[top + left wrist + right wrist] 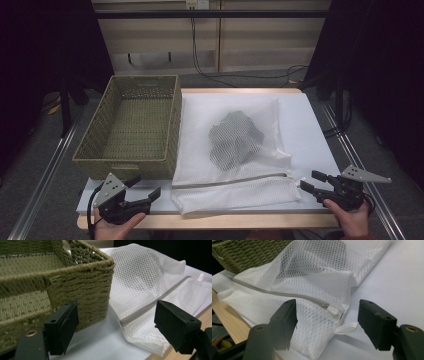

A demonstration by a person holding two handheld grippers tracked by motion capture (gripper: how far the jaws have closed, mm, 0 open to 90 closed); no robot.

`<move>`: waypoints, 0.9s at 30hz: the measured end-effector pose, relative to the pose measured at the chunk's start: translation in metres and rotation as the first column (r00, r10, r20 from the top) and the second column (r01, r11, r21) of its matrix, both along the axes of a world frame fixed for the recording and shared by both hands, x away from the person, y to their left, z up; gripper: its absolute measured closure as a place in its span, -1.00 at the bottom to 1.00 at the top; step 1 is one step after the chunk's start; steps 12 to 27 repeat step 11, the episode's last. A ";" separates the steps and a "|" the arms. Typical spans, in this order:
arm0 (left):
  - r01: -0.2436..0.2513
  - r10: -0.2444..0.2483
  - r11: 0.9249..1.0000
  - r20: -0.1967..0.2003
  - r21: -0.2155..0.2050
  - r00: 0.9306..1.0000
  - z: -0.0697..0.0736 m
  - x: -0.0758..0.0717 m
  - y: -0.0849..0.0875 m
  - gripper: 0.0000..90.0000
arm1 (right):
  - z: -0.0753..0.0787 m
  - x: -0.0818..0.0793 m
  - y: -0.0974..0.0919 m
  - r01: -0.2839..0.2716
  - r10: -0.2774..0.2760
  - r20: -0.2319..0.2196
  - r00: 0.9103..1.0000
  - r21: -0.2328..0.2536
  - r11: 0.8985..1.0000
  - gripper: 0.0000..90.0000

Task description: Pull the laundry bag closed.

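While both tongs are hovering over the counter's [310, 125] near edge, the white mesh laundry bag [235, 150] is lying between them, dark garment [235, 139] inside, grey zipper [230, 181] running across its near end. Left tongs [148, 188] are standing open and empty, just beside the woven basket's [131, 125] near corner. Right tongs [310, 181] are gaping wide, empty, with the zipper pull [333, 311] and a white tab [347, 328] just ahead. Bare counter is lying beyond the right tongs. No legible writing.
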State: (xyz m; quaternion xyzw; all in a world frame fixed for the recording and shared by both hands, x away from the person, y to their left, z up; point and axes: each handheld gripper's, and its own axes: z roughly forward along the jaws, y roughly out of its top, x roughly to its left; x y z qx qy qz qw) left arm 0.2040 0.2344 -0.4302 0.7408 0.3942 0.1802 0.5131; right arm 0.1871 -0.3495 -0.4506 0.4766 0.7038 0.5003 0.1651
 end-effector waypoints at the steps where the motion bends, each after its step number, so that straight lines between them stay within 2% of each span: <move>1: -0.017 0.017 1.000 0.004 0.002 1.000 0.000 -0.001 0.001 -0.54 | 0.000 -0.002 0.000 0.005 -0.005 0.000 1.000 0.006 1.000 -0.31; 5: -0.020 0.020 1.000 0.004 -0.010 1.000 0.000 -0.001 0.002 -0.60 | -0.002 -0.011 -0.003 0.023 -0.023 0.010 1.000 0.012 1.000 -0.31; 6: -0.018 0.018 1.000 0.008 0.002 1.000 0.001 0.000 0.002 -0.60 | -0.003 -0.012 -0.004 0.019 -0.020 0.011 1.000 0.016 1.000 -0.30; 8: 0.000 0.000 1.000 0.014 0.009 1.000 0.001 0.001 0.000 -0.61 | -0.004 -0.010 -0.003 0.023 -0.023 -0.003 1.000 0.017 1.000 -0.28; 11: 0.000 -0.001 1.000 0.011 0.028 1.000 0.000 0.005 -0.002 -0.61 | -0.006 -0.007 0.000 -0.008 0.008 -0.022 1.000 0.009 1.000 -0.17; 27: 0.000 -0.001 1.000 0.011 0.028 1.000 0.000 0.005 -0.002 -0.61 | -0.006 -0.007 0.000 -0.008 0.008 -0.022 1.000 0.009 1.000 -0.17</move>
